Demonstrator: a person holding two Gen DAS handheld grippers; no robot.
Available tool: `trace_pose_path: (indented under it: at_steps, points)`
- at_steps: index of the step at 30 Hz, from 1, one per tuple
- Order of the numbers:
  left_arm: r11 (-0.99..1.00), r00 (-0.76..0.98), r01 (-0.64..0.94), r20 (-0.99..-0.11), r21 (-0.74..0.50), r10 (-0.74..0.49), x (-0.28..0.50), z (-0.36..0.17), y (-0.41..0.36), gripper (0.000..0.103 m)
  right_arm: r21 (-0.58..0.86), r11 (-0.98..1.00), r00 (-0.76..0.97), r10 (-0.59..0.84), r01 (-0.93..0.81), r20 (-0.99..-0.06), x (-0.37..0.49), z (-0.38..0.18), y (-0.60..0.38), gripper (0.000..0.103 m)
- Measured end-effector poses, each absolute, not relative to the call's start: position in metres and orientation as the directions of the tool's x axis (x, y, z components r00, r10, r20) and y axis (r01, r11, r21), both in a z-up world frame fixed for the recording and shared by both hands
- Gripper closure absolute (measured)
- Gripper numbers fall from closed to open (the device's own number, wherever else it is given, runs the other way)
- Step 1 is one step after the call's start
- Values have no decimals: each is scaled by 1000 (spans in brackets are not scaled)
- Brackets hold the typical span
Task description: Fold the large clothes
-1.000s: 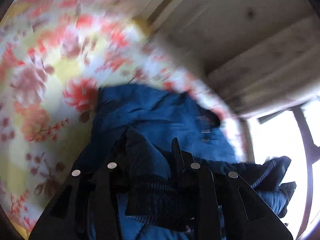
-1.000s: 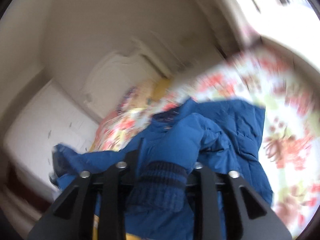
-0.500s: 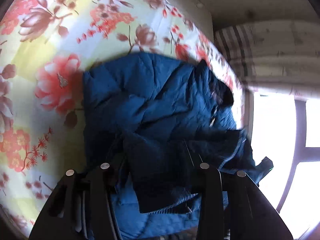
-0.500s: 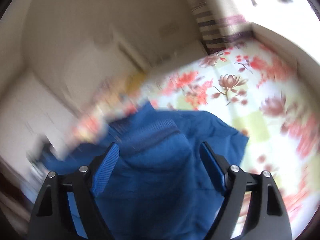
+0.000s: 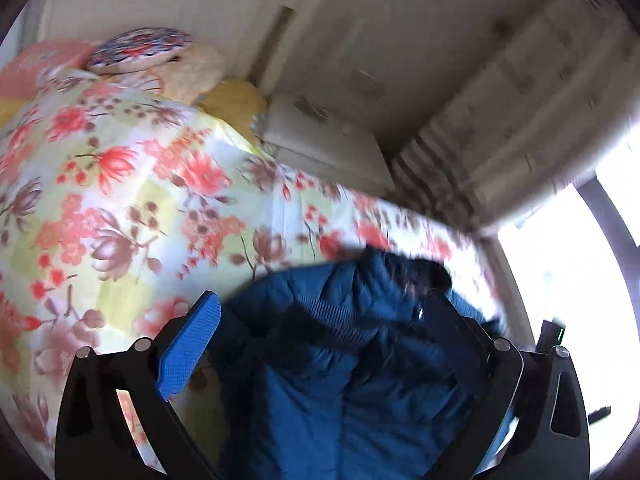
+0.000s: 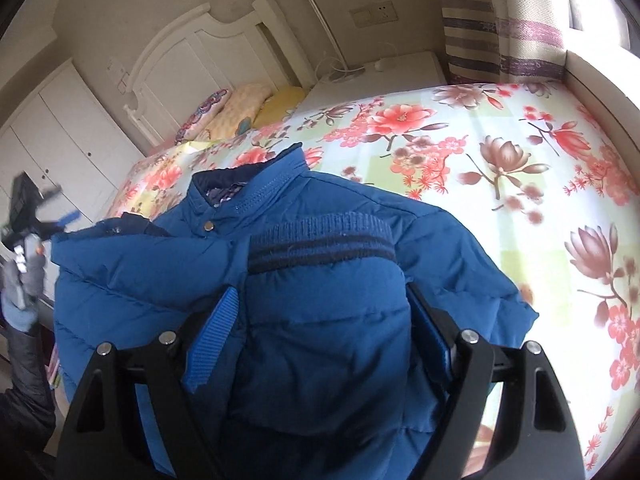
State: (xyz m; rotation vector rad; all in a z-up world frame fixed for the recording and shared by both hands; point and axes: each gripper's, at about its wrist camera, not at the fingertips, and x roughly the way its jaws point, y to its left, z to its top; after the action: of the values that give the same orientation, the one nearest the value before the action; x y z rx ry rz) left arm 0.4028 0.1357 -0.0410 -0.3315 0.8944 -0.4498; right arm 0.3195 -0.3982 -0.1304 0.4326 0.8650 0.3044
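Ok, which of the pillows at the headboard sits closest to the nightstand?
The plain yellow pillow, at the right end of the row beside the white nightstand; the peach quilted pillow and the blue-red patterned pillow lie further left.

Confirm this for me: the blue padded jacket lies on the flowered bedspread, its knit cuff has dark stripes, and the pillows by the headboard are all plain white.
Not quite. The pillows are not plain white: the right wrist view shows a patterned one, a peach one and a yellow one. The rest holds: the blue padded jacket lies on the flowered bedspread, and its knit cuff has dark stripes.
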Motion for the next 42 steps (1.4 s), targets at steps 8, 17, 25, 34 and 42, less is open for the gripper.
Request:
trace_pose_path:
  at_steps: [8, 17, 25, 34, 42]
  points:
    - [843, 407, 409, -757, -349, -511, 415, -113, 111, 12, 526, 847, 617, 454, -76, -643, 320, -139, -402, 21]
    - [780, 481, 440, -617, -445, -623, 395, -93, 121, 80, 523, 849, 712, 413, -74, -568, 291, -109, -411, 88]
    - [812, 398, 353, -711, -465, -580, 413, -117, 125, 74, 472, 880, 675, 374, -43, -636, 297, -102, -414, 62]
    - [808, 387, 271, -709, -524, -590, 418, -134, 137, 36, 545, 839, 679, 405, -9, -612, 297, -130, -425, 43]
    - [827, 569, 371, -600, -423, -562, 381, -17, 112, 86, 381, 916, 811, 315, -125, -493, 264, -10, -398, 93]
